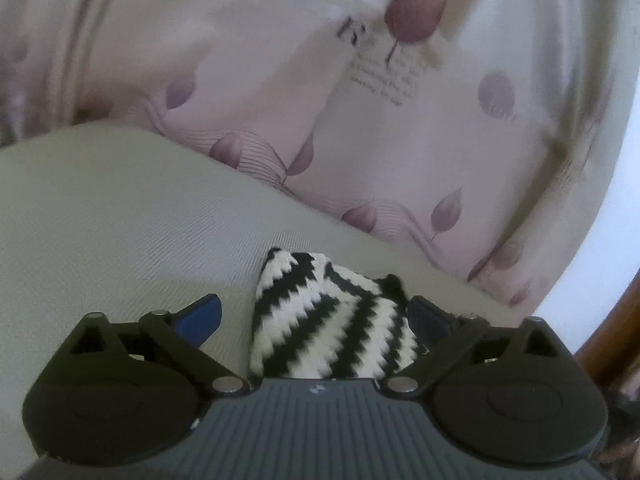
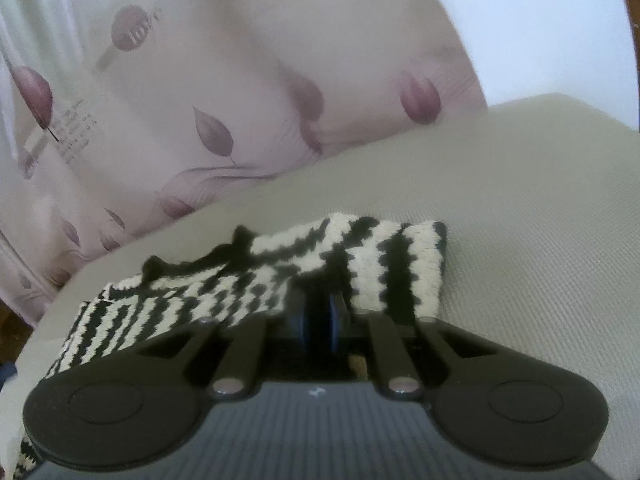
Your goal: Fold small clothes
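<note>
A small black-and-white zigzag knit garment (image 2: 224,292) lies on a pale grey-green cushion (image 2: 520,220). In the right wrist view my right gripper (image 2: 320,312) is shut, its blue pads pressed together on a bunched fold of the knit, which drapes left over the gripper body. In the left wrist view my left gripper (image 1: 316,320) is open, its blue fingertips (image 1: 202,316) spread wide. A corner of the same knit garment (image 1: 328,320) sits between them, touching the right finger.
A pink-white curtain with purple leaf print (image 1: 360,120) hangs behind the cushion in both views. A brown wooden edge (image 1: 612,336) shows at the far right of the left wrist view. The cushion's surface (image 1: 100,220) extends to the left.
</note>
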A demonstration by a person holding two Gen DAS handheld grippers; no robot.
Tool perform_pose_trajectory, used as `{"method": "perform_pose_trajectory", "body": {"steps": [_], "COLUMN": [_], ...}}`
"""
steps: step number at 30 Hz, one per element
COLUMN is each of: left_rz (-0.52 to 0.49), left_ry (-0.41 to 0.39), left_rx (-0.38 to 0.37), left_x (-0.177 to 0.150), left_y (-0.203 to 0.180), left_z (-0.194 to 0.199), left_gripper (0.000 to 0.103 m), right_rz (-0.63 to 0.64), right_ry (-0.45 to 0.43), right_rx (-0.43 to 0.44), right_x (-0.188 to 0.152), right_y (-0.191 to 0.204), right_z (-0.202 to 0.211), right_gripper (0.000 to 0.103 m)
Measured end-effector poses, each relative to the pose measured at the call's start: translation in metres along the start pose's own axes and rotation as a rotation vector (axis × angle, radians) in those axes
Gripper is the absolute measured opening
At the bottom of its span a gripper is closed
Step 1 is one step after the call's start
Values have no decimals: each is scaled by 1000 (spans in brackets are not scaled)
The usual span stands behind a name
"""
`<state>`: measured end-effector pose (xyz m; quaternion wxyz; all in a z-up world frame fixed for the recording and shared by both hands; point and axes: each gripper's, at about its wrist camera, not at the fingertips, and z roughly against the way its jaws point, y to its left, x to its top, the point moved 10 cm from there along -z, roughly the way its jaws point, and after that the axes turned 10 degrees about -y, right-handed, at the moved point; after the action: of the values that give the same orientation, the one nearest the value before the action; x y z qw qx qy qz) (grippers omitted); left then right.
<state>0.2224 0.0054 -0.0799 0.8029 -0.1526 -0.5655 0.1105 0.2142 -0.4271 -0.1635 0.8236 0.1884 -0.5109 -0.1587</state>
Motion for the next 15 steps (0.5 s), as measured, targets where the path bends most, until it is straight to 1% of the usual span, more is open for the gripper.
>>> {"method": "perform_pose_trajectory", "body": {"steps": [2, 4, 5, 6, 7, 8, 9, 10, 12, 14, 15], "left_rz": [-64, -130, -169, -194, -234, -287, -319, -327, -316, -316, -311], "left_ry": [67, 129, 176, 196, 213, 240, 253, 249, 202, 155, 151], "left_rx": [-2, 1, -13, -20, -22, -18, -3, 9, 19, 71, 80], "left_x": [4, 0, -4, -6, -11, -17, -23, -25, -19, -11, -9], "left_y": [1, 2, 0, -1, -2, -3, -2, 2, 6, 20, 28], "left_z": [-36, -67, -84, -96, -107, -117, -123, -126, -127, -123, -123], "left_gripper": [96, 92, 80, 71, 60, 53, 41, 26, 14, 12, 12], "right_rz": [2, 7, 28, 55, 82, 103, 114, 119, 121, 119, 121], "right_ry": [-6, -20, -25, -29, -34, -40, -44, -44, -42, -44, -48], "right_rx": [-11, 5, 6, 6, 8, 10, 11, 12, 17, 21, 29], "right_x": [2, 3, 1, -1, -4, -6, -6, -7, -7, -7, -8], "right_y": [0, 2, 4, 7, 9, 11, 12, 13, 14, 15, 16], "right_z": [-8, -10, -10, -10, -10, -9, -7, -7, -7, -6, -5], "right_gripper": [12, 12, 12, 11, 11, 11, 11, 11, 11, 11, 11]}}
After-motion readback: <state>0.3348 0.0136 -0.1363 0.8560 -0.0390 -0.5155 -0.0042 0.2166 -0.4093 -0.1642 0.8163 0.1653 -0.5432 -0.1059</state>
